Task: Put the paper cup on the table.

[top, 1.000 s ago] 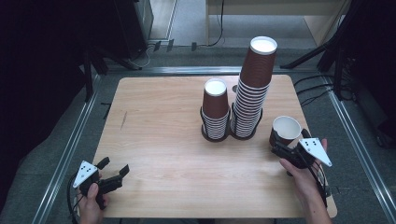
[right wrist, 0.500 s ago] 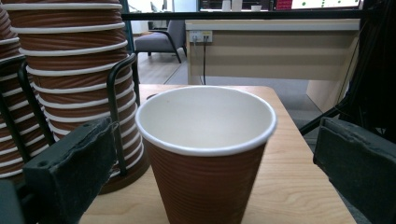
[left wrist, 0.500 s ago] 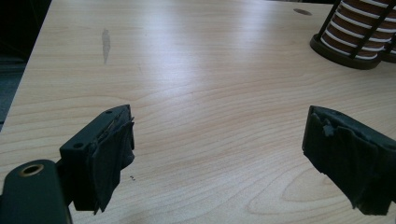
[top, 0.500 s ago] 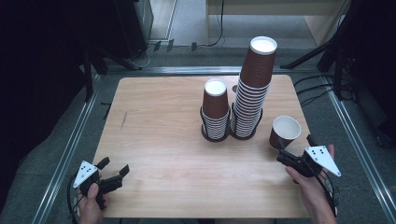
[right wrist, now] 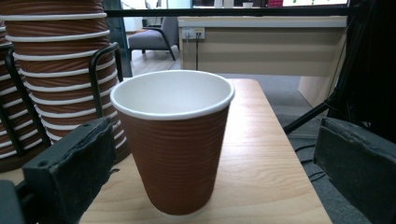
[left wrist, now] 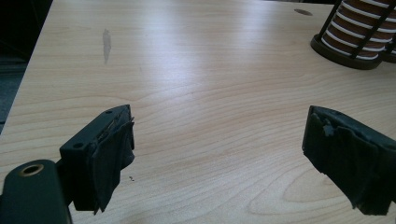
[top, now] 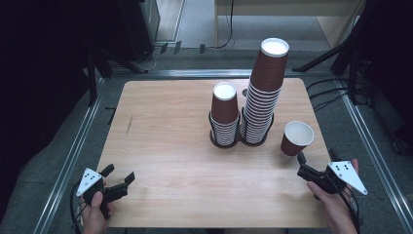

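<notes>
A single brown ribbed paper cup (top: 297,138) with a white inside stands upright on the wooden table (top: 175,126) at the right. My right gripper (top: 302,165) sits just in front of it, open. In the right gripper view the cup (right wrist: 175,140) stands between the spread jaws of the right gripper (right wrist: 215,140) without touching either. A short stack of cups (top: 225,114) and a tall stack of cups (top: 265,92) stand in black wire holders at the middle back. My left gripper (top: 118,173) rests open over the near left corner, holding nothing; the left gripper (left wrist: 224,154) has bare wood under it.
The table's right edge (top: 325,146) runs close beside the single cup. The base of the short stack's holder (left wrist: 350,37) shows at the upper right of the left gripper view. Metal rails (top: 73,156) flank the table, and cables (top: 336,92) lie on the floor to the right.
My right gripper has drawn back from the single cup toward the near edge. The cup stays upright where it stood. The left gripper has not moved.
</notes>
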Available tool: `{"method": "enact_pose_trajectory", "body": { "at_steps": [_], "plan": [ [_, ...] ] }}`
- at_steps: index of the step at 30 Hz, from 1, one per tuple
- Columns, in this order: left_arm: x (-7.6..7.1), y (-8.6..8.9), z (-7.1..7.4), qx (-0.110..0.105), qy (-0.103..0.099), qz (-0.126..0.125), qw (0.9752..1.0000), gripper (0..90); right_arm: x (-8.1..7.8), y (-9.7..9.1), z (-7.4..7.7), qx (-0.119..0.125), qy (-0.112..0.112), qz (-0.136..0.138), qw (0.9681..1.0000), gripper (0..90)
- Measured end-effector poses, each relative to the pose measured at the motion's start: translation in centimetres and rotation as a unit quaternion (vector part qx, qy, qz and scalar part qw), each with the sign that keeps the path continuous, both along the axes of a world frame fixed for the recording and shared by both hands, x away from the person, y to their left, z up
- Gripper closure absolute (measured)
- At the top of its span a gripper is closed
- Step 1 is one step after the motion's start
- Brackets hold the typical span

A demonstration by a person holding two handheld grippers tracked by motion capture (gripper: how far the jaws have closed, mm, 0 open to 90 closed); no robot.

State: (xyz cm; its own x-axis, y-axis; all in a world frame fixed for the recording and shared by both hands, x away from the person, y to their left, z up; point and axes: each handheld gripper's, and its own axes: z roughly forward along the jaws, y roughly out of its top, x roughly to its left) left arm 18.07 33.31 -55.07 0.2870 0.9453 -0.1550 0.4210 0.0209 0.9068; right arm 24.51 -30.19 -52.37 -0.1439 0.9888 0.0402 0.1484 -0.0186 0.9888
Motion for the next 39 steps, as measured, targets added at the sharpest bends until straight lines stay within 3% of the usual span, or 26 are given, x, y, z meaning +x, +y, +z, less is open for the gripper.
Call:
{"method": "enact_pose_trajectory", "body": {
  "at_steps": [27, 32, 36, 39],
  "plan": [
    [0.0, 0.0, 0.0, 0.002, 0.000, 0.003, 1.0000, 9.5, -3.7, -4.3, -1.7, -0.017, 0.021, -0.023, 0.9994, 0.0],
    [0.1, 0.0, 0.0, 0.003, 0.001, 0.001, 1.0000, 9.6, -4.0, -4.3, -1.9, -0.021, 0.022, -0.009, 0.9995, 0.0],
    [0.2, 0.0, 0.0, 0.001, 0.002, -0.001, 1.0000, 9.5, -4.0, -3.7, -2.2, -0.034, 0.036, -0.014, 0.9987, 0.4],
    [0.2, 0.0, 0.0, 0.001, 0.003, -0.004, 1.0000, 9.6, -4.0, -3.3, -2.5, -0.041, 0.033, -0.021, 0.9984, 1.7]
  ]
}}
